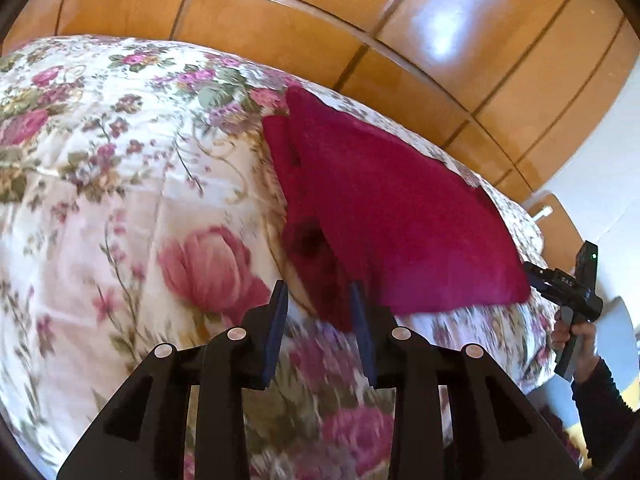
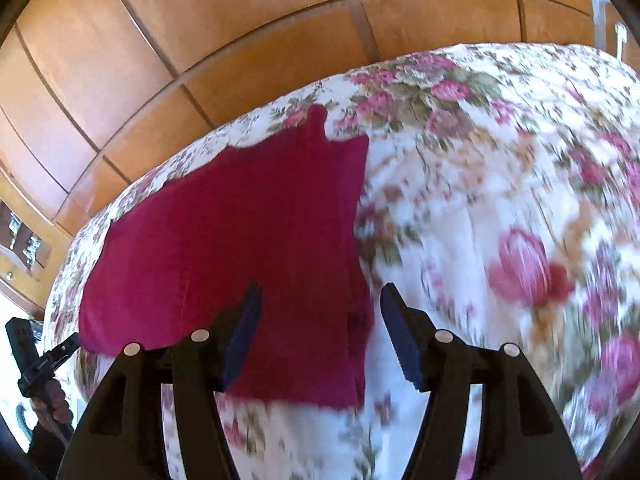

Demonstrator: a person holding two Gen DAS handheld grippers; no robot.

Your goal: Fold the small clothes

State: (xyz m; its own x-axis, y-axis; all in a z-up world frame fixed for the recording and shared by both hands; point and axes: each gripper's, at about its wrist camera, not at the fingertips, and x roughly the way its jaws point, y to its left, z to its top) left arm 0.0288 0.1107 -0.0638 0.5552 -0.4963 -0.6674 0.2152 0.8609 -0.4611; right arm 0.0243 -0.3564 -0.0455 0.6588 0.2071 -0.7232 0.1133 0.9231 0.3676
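Wooden wardrobe panels [image 2: 208, 60] are seen behind a floral bedspread [image 1: 120, 200]. Over it the left gripper [image 1: 320, 300] is held spread, its right finger beside the near edge of a crimson garment [image 1: 392, 208]. The right gripper [image 2: 320, 304] is held wide apart above the garment's near corner, which lies flat.

Black hand-held gripper [image 1: 320, 300], blue finger pads [image 1: 278, 332], silver screws, dark sleeve [image 1: 600, 396]
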